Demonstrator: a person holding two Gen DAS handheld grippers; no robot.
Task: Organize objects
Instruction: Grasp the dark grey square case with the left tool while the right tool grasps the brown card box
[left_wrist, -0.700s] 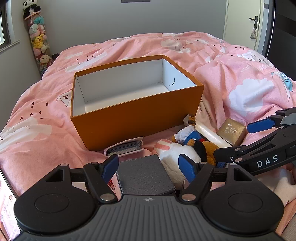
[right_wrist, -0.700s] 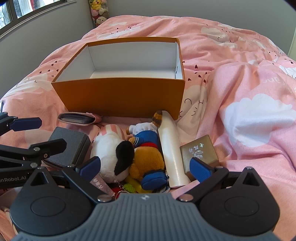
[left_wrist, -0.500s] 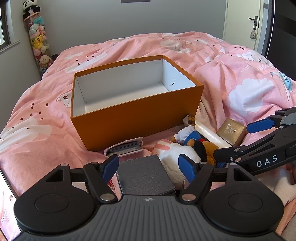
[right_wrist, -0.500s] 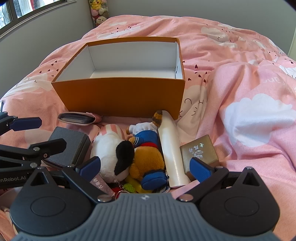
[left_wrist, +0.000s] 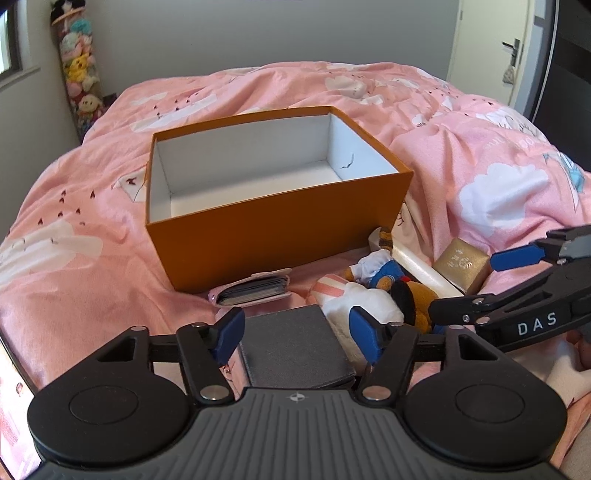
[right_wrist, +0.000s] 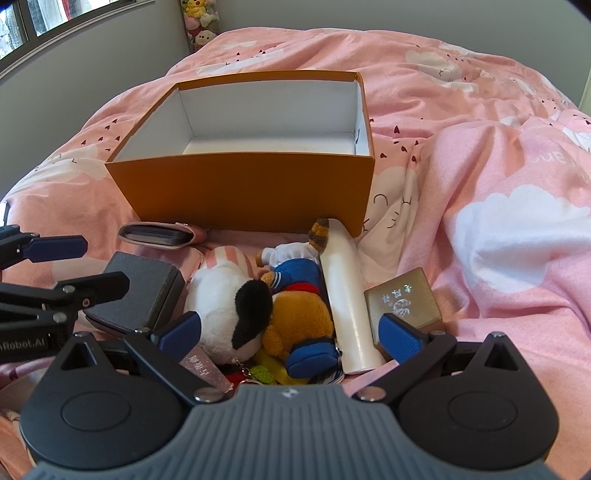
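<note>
An empty orange box (left_wrist: 280, 236) with a white inside stands on the pink bed; it also shows in the right wrist view (right_wrist: 243, 192). In front of it lie a pink card wallet (left_wrist: 251, 293), a dark grey box (left_wrist: 295, 343), a white plush toy (right_wrist: 221, 295), a brown plush in blue clothes (right_wrist: 299, 299), a white cylinder (right_wrist: 347, 295) and a gold box (right_wrist: 404, 299). My left gripper (left_wrist: 297, 330) is open, its jaws on either side of the dark grey box. My right gripper (right_wrist: 290, 332) is open over the plush toys.
The pink quilt (left_wrist: 498, 177) bulges up to the right of the box. A small pink card (right_wrist: 205, 367) and key-ring trinkets (right_wrist: 258, 373) lie under my right gripper. A column of soft toys (left_wrist: 79, 74) stands in the far corner. A door (left_wrist: 487, 48) is at the back right.
</note>
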